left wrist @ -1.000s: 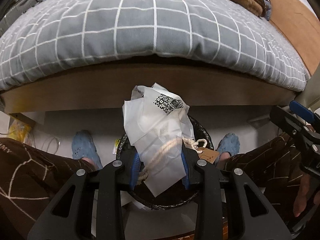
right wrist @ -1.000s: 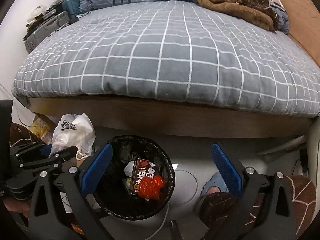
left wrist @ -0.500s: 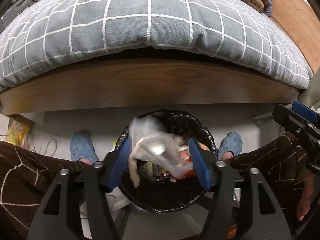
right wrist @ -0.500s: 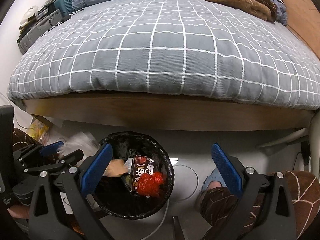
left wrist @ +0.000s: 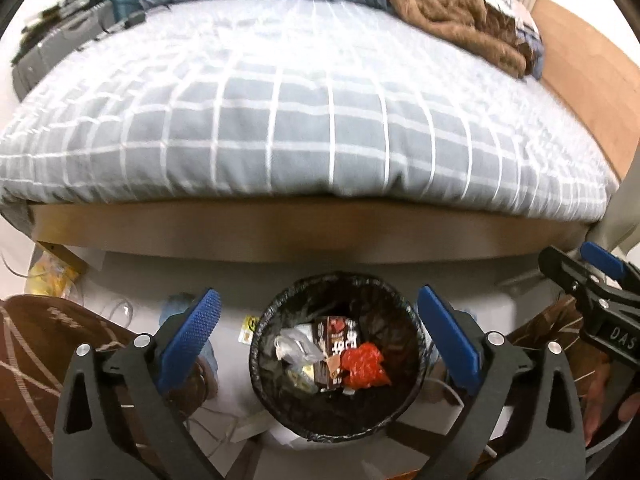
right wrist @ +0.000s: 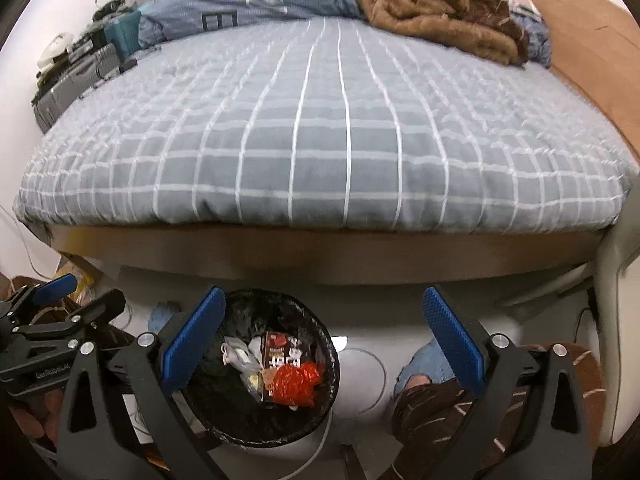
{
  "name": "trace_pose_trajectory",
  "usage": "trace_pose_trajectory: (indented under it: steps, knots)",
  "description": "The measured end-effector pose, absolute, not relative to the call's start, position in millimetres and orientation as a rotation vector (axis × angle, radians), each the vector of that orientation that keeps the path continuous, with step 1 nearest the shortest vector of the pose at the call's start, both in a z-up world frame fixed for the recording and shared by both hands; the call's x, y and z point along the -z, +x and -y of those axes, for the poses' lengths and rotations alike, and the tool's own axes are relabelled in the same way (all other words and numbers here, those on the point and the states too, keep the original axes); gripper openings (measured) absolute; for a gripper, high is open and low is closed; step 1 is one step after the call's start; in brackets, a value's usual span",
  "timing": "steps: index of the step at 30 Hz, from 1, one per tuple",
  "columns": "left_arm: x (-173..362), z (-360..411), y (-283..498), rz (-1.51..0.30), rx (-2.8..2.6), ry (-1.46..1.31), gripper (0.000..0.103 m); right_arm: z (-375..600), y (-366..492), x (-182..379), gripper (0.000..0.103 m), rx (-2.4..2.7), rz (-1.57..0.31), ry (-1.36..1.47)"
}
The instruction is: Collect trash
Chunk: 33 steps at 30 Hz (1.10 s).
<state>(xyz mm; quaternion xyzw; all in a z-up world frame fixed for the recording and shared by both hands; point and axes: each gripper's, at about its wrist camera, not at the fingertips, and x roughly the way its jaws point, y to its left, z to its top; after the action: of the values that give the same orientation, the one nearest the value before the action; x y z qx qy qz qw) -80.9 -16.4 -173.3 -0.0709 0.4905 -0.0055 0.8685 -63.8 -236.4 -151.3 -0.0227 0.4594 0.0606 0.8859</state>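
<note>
A round bin with a black liner [left wrist: 276, 312] stands on the floor in front of the bed. In it lie a crumpled white plastic bag [left wrist: 296, 346], a dark snack box [left wrist: 338, 346] and a red wrapper [left wrist: 366, 364]. My left gripper [left wrist: 318, 330] is open and empty, held above the bin. In the right wrist view the bin [right wrist: 316, 332] sits lower left with the bag [right wrist: 240, 354] and red wrapper [right wrist: 294, 380] inside. My right gripper [right wrist: 320, 332] is open and empty, above the bin's right rim. Each gripper shows at the edge of the other's view.
A bed with a grey checked cover [left wrist: 304, 120] and wooden frame [left wrist: 312, 228] fills the view ahead. A brown blanket [right wrist: 436, 12] and a blue pillow [right wrist: 260, 4] lie at its far end. The person's knees and blue slippers [right wrist: 424, 364] flank the bin. A yellow packet [left wrist: 52, 276] lies at the left.
My left gripper opened and let go of the white plastic bag, which fell into the bin. Both grippers have tilted up, showing more of the bed.
</note>
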Motion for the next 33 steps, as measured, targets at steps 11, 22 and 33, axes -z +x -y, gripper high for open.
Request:
trace_pose_trajectory:
  steps: [11, 22, 33]
  knots:
    - [90.3, 16.1, -114.6, -0.905, 0.032, -0.132, 0.097, 234.9, -99.2, 70.1, 0.095, -0.125, -0.817, -0.04]
    - [36.2, 20.3, -150.5, -0.836, 0.025, -0.099, 0.097, 239.6, -129.6, 33.4, 0.095, -0.117, -0.772, -0.031]
    - [32.6, 21.5, -153.3, -0.835, 0.039, -0.103, 0.097, 240.8, -135.0, 29.8, 0.095, -0.114, -0.77, -0.027]
